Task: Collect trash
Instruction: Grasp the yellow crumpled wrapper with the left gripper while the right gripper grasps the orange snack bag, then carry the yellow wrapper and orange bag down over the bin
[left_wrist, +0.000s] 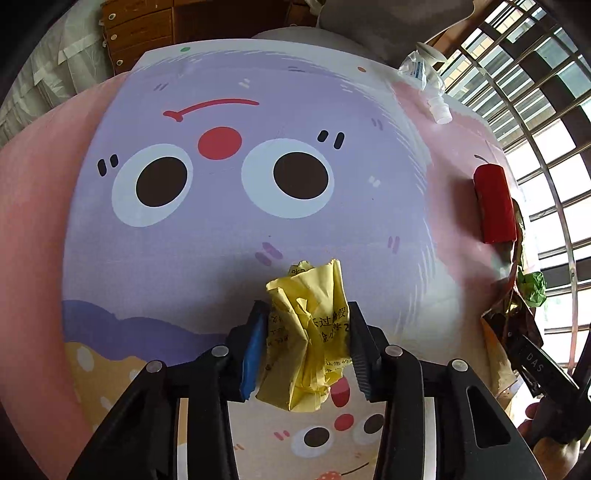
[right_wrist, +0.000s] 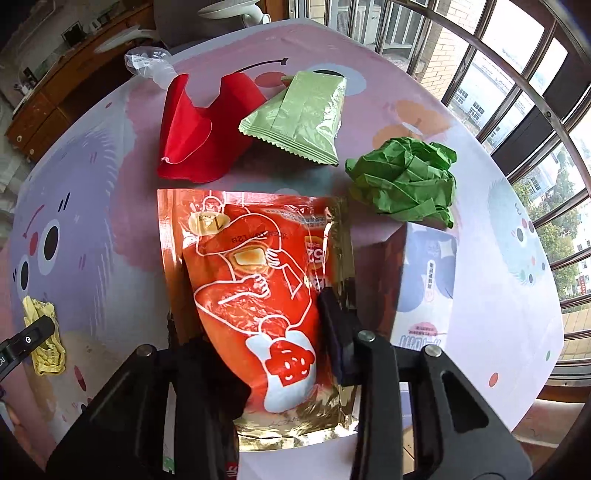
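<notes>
Cartoon-print tablecloth: left gripper clamped on light, crushable yellow paper wad; right gripper pinches slippery, floppy foil pouch across its middle.

Left gripper: matte black linkage arms, round silver pivot pins, one jaw faced with a blue pad, the other ribbed black. Right gripper: same black frame and silver pins, dark jaw pads; white "DAS" lettering on its side.
</notes>
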